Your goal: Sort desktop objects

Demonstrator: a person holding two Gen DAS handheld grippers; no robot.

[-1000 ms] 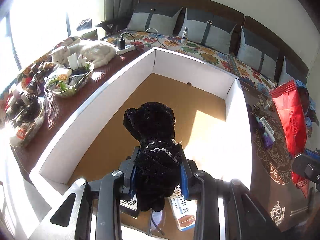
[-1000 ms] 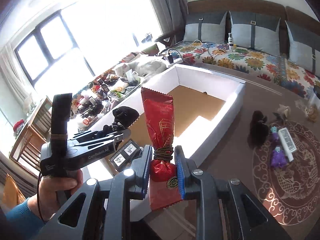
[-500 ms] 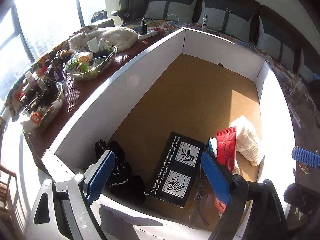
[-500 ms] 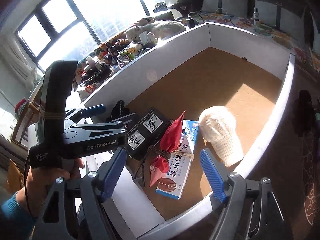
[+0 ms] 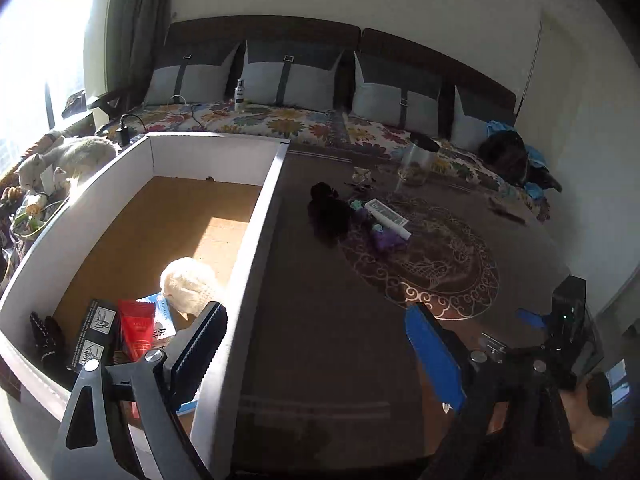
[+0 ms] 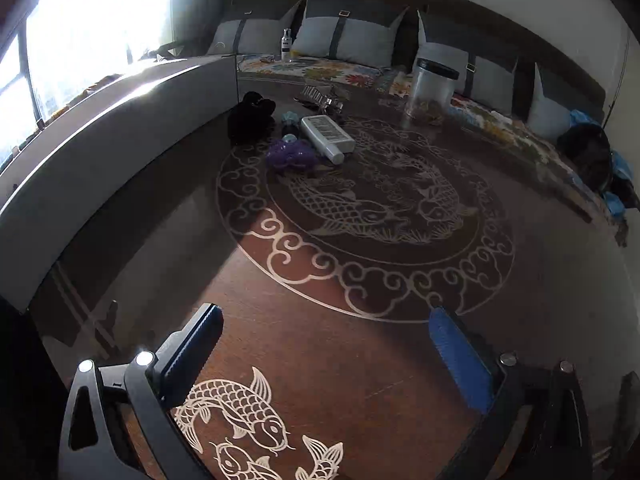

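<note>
Your left gripper (image 5: 316, 344) is opening, jaws already wide, nothing between them; it hangs over the right wall of the white box (image 5: 256, 216) and the dark table (image 5: 328, 360). Your right gripper (image 6: 326, 344) is also opening wide and holds nothing, above the fish-pattern tabletop. From the left wrist view it shows at the lower right edge, in your hand (image 5: 588, 416).

Already in the box, near end: black knit glove (image 5: 46, 338) in the corner, black packet with white labels (image 5: 94, 334), red snack pouch (image 5: 137, 330) lying on a blue-white carton (image 5: 162, 322), and a cream knit item (image 5: 192, 286) just beside them.

Out on the table, clustered just beside the box's far right corner: black plush toy (image 6: 250, 118), white bottle lying flat (image 6: 328, 136), purple toy (image 6: 292, 154) touching the bottle, small teal item (image 6: 289, 118). A clear jar with a black lid (image 6: 432, 92) stands upright behind them. A white cat (image 5: 68, 158) lies left of the box.
</note>
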